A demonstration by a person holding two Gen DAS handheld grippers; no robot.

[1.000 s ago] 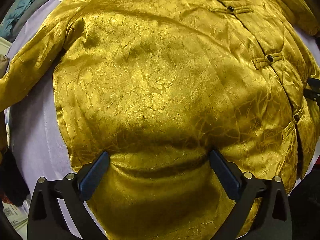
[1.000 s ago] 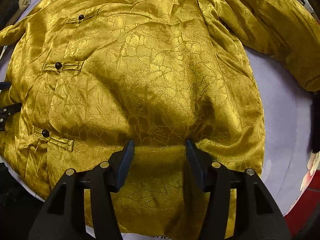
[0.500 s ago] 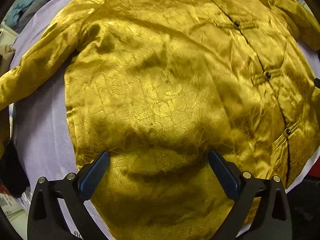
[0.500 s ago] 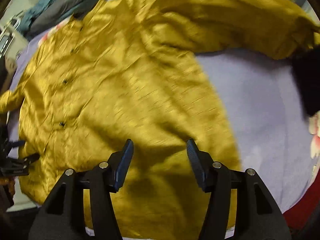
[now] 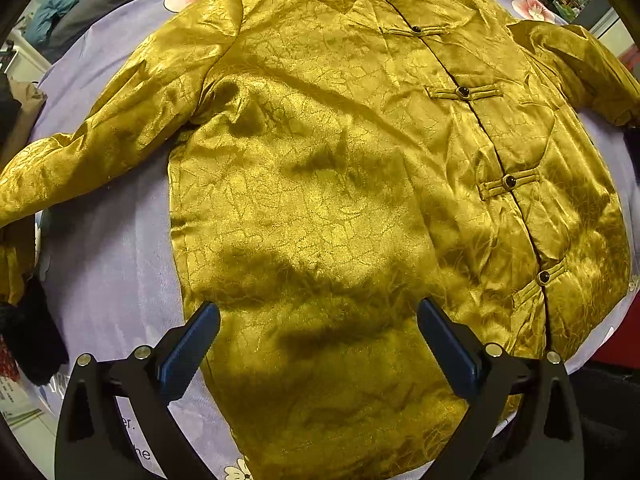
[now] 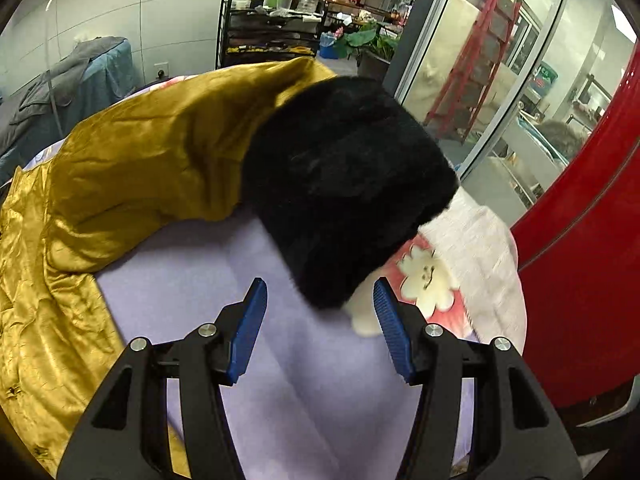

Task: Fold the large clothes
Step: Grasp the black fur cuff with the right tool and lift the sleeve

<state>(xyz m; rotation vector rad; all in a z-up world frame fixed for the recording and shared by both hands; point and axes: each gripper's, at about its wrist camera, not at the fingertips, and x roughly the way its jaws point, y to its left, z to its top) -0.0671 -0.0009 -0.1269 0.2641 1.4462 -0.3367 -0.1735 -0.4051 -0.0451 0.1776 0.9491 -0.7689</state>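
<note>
One gold jacket (image 5: 320,200), sheet (image 5: 112,264) txt "he"

The gold jacket (image 5: 328,184) covered most of the lilac bedsheet (image 5: 108,248), leaving a bare strip between its body and the spread sleeve (image 5: 120,128) at the sheet's left edge. Near the right edge, the black fur cuff (image 6: 344,184) blocked the way, with open sheet below it.

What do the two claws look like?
The left claw and the right claw each have two black plastic arms with triangular cut-outs and silver round bolts. Their fingertips carry blue pads; the right claw's pads are ribbed.
</note>
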